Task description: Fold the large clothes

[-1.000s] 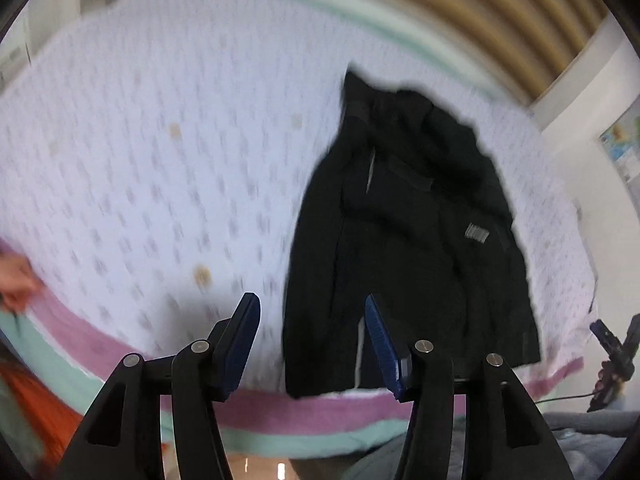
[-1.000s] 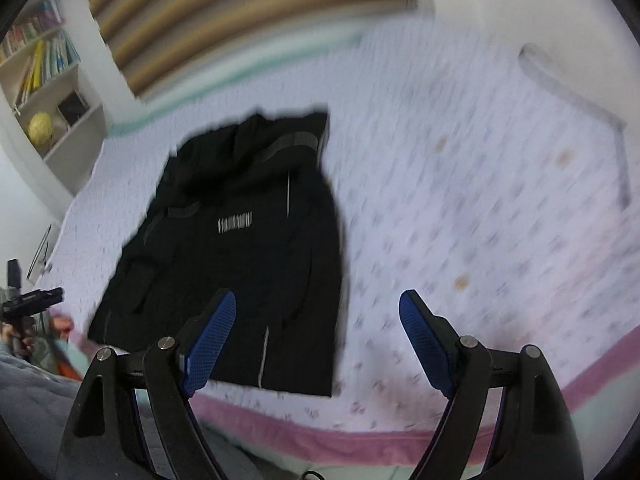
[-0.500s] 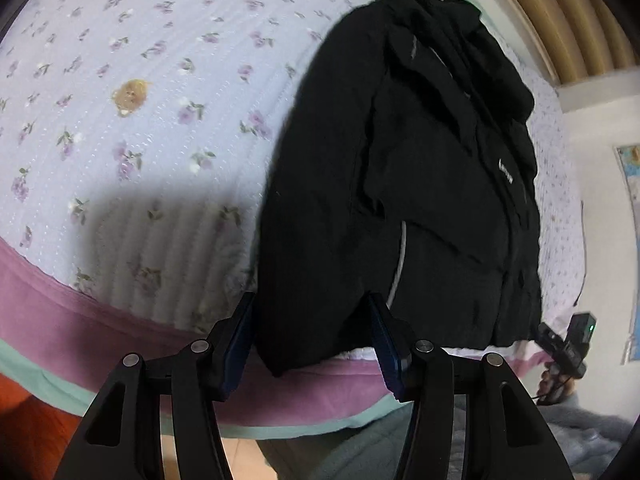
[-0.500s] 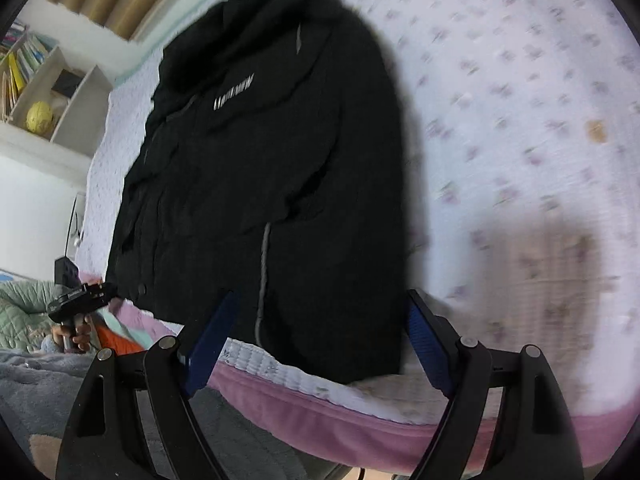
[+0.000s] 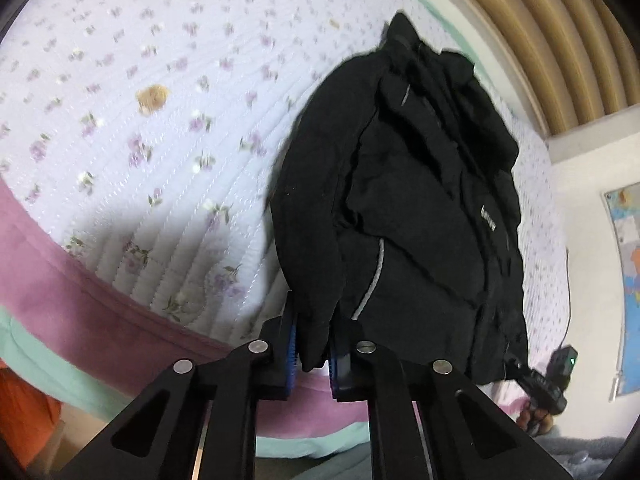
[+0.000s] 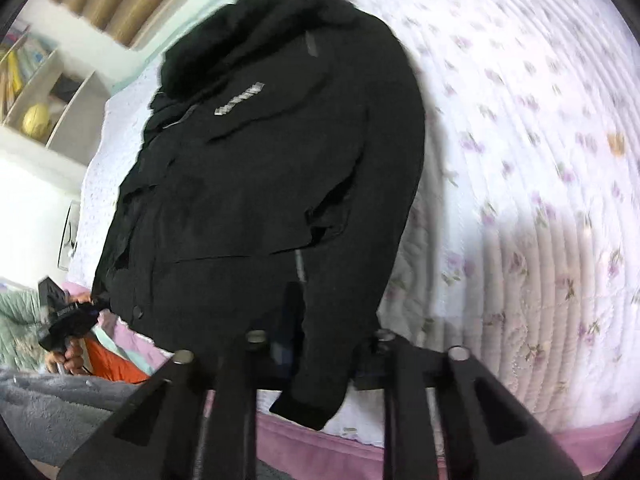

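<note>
Left wrist view. A black jacket (image 5: 420, 208) is laid lengthwise on a floral quilted bedspread (image 5: 160, 128), collar toward the far side, hem at the near edge of the bed. The left gripper (image 5: 313, 354) is seen pressed together on the near corner of the jacket's hem, black cloth being pinched between the blue pads (image 5: 291, 354). A grey reflective stripe (image 5: 374, 280) is noted on the jacket front, and a small pale logo (image 5: 489, 218) on the chest. The bedspread is edged with a pink band (image 5: 80, 304) and a mint-green band (image 5: 36, 356). A corrugated tan headboard (image 5: 552, 28) is shown beyond the bed. The right gripper (image 5: 546, 380) is visible at the lower right, touching the other hem corner; its fingers are too small to judge here. A wall map (image 5: 628, 280) is hung at the right edge.

Right wrist view. The same black jacket (image 6: 280, 168) is shown on the floral quilted bedspread (image 6: 540, 160), its hem corner draped down between the fingers of the right gripper (image 6: 320, 354). The pads are hidden by cloth and blur; whether they are closed on it cannot be told. A pale logo (image 6: 240, 98) is noted on the chest. The left gripper (image 6: 66, 320) is seen at the lower left by the far hem corner. A white shelf unit (image 6: 52, 92) holding a yellow ball (image 6: 36, 124) is placed at the upper left.
</note>
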A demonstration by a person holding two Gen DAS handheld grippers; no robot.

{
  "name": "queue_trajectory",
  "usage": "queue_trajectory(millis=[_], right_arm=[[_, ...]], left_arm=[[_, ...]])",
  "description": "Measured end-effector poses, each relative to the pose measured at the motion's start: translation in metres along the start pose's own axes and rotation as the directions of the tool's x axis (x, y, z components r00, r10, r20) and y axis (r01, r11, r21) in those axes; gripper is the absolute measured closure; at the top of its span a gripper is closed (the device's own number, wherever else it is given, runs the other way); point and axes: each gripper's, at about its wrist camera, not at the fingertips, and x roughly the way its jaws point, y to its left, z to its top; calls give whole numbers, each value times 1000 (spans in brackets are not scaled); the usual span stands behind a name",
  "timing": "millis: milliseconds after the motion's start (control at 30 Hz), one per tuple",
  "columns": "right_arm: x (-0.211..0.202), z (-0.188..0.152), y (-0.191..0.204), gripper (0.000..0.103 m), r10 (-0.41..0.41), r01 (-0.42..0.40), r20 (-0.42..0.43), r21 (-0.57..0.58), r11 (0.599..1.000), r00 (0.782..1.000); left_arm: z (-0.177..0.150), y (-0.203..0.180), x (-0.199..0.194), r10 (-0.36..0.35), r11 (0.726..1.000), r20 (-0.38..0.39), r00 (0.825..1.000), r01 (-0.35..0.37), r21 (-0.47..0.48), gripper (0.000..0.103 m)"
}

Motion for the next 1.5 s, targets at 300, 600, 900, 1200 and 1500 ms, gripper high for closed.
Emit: queue_trajectory(millis=[300, 600, 900, 1200, 1500], right_arm=[[-63, 36, 29, 89, 107, -99, 144, -59, 993, 984], [-108, 115, 86, 90, 70, 3, 306, -230, 973, 949], [-113, 200, 122, 90, -23, 147, 422, -264, 953, 906], [-102, 294, 131, 90, -62, 173, 515, -171, 970, 855], [-26, 396, 112, 90, -187, 260, 514, -73, 963, 837]], left_arm=[[34, -50, -51, -14, 997, 172, 985, 1, 75, 94], [111, -121, -73, -35, 991, 328, 944, -11, 137, 96], [188, -190, -64, 92, 960, 440, 893, -197, 199, 96], [275, -251, -51, 99, 943, 510, 854, -245, 227, 96], [379, -281, 42, 150, 944, 469, 870, -267, 195, 96]])
